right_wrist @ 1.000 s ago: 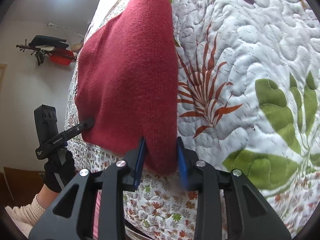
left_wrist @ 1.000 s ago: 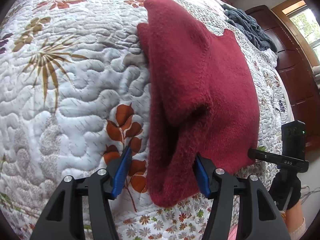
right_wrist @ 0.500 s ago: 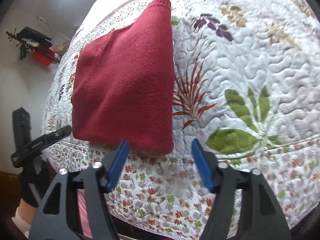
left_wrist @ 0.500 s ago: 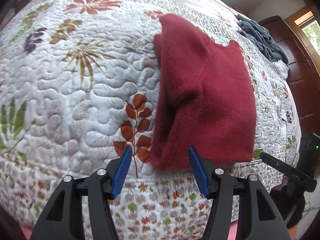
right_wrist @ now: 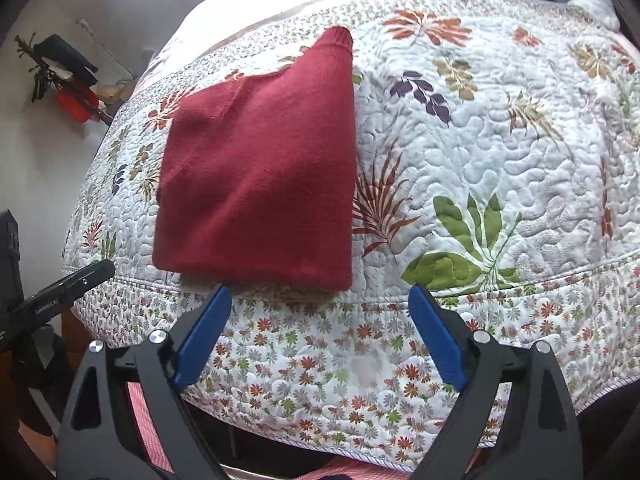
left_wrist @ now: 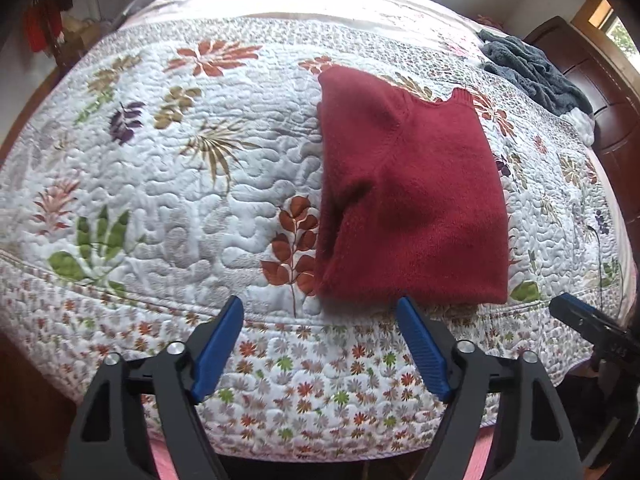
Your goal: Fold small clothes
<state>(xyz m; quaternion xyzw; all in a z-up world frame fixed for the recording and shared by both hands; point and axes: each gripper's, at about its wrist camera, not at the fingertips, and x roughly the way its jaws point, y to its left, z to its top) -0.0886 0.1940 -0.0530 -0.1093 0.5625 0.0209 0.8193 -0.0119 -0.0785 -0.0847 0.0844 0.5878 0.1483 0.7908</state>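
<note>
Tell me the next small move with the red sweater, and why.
Probably bring both open grippers, left gripper and right gripper, forward to the red sweater's near hem for the next fold: it lies flat on the quilt, long and unheld.

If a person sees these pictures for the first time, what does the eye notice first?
First, the dark red sweater, folded on the flowered quilt near the bed's front edge. Next, the left gripper and right gripper, both open, in front of it. A grey blanket lies farther back.

Dark red knit sweater (left_wrist: 408,204), folded flat, near quilt's front edge
</note>
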